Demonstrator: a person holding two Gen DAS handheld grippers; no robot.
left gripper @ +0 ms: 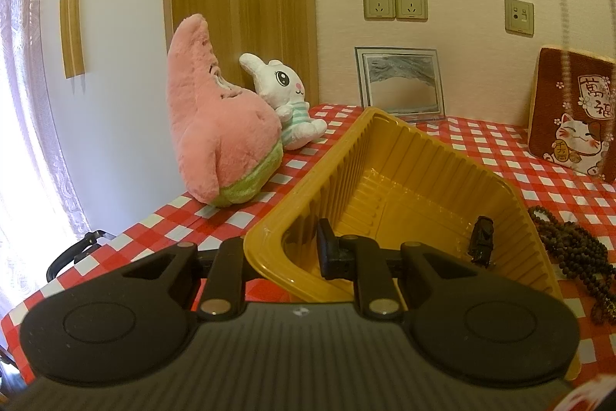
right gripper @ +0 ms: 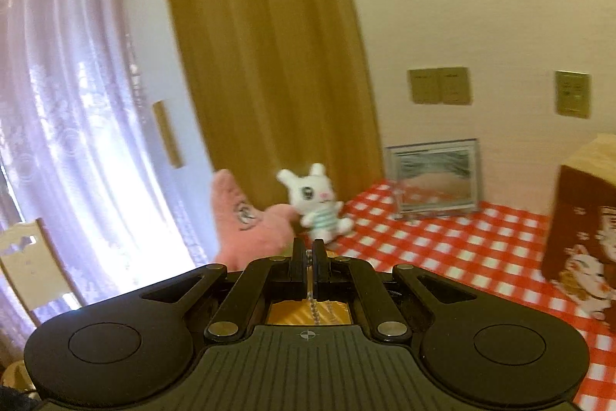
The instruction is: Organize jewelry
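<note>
The left gripper tilts slightly downward over the near corner of the yellow tray, its jaws nearly closed on the tray's ribbed wall; one finger shows inside the tray, the other is hidden behind the rim. A small dark piece lies inside the tray, and a dark bead necklace rests on the checked tablecloth just right of it. The right gripper is held high, angled gently down toward the plush toys, jaws pinched together on a thin silver chain that hangs below, above a patch of yellow.
</note>
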